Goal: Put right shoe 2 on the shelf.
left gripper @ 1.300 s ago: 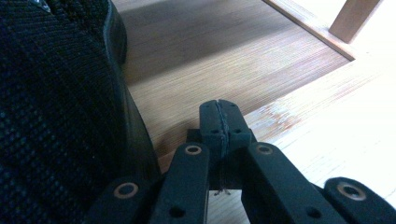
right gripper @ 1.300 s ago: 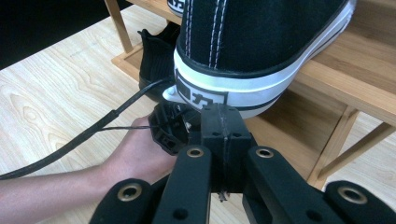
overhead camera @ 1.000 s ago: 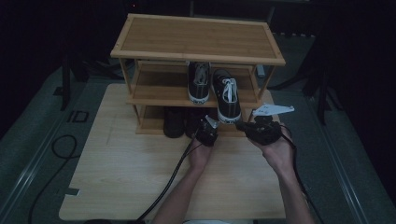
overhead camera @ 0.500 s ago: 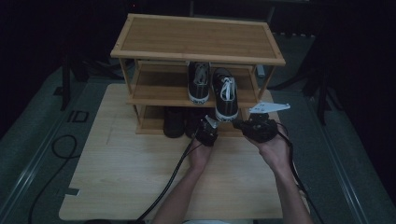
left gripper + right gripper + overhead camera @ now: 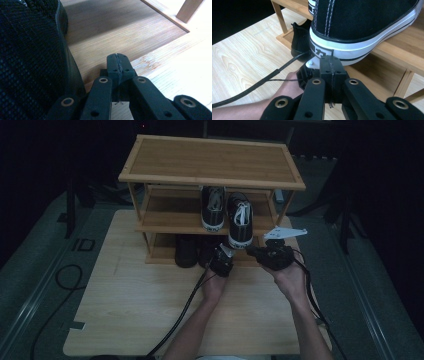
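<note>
With both grippers held at front of wooden shoe rack (image 5: 210,160) on table (image 5: 125,310): L gripper (image 5: 221,262) fingers pressed together, nothing between, tip at bottom shelf edge just beside black mesh shoe (image 5: 30,57). R gripper (image 5: 272,255) fingers likewise closed, empty, just below heel of black-and-white sneaker (image 5: 240,222), which overhangs middle shelf beside its twin (image 5: 213,209).

A three-tier wooden shoe rack (image 5: 210,162) sits at the back of the light wooden table (image 5: 125,310). Two black-and-white canvas sneakers (image 5: 227,215) are side by side on its middle shelf, and a black mesh shoe (image 5: 186,251) is on the bottom shelf, left of them.
</note>
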Motion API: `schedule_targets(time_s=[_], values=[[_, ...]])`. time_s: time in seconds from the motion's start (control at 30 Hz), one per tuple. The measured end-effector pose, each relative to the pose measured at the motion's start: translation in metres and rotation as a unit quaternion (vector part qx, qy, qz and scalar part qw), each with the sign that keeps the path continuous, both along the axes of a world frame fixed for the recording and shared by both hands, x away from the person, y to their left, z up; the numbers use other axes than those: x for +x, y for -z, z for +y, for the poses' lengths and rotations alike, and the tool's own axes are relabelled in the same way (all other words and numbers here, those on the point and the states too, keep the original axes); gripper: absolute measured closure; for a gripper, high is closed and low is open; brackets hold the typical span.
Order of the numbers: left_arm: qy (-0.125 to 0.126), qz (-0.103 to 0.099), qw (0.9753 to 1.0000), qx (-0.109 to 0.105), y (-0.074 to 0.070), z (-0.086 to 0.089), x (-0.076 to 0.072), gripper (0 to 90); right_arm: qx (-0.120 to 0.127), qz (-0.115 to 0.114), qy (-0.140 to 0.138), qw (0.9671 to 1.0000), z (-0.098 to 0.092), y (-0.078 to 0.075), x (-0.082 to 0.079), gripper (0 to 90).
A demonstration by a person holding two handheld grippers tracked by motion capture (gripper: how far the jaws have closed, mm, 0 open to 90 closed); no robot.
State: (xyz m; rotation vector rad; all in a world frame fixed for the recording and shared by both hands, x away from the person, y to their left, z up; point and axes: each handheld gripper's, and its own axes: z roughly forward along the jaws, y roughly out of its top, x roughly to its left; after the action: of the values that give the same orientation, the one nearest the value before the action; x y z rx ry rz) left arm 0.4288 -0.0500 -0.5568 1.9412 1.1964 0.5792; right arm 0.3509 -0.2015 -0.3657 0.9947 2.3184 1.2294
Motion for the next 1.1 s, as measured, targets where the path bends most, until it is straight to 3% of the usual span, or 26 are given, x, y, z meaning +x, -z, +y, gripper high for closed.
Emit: schedule_targets(time_s=[1.1], values=[[-0.001,0.0,1.0,0.0,0.0,0.0,0.0,90.0,-0.007,0.014,0.007,0.9998,0.009,0.005,0.021,90.0]])
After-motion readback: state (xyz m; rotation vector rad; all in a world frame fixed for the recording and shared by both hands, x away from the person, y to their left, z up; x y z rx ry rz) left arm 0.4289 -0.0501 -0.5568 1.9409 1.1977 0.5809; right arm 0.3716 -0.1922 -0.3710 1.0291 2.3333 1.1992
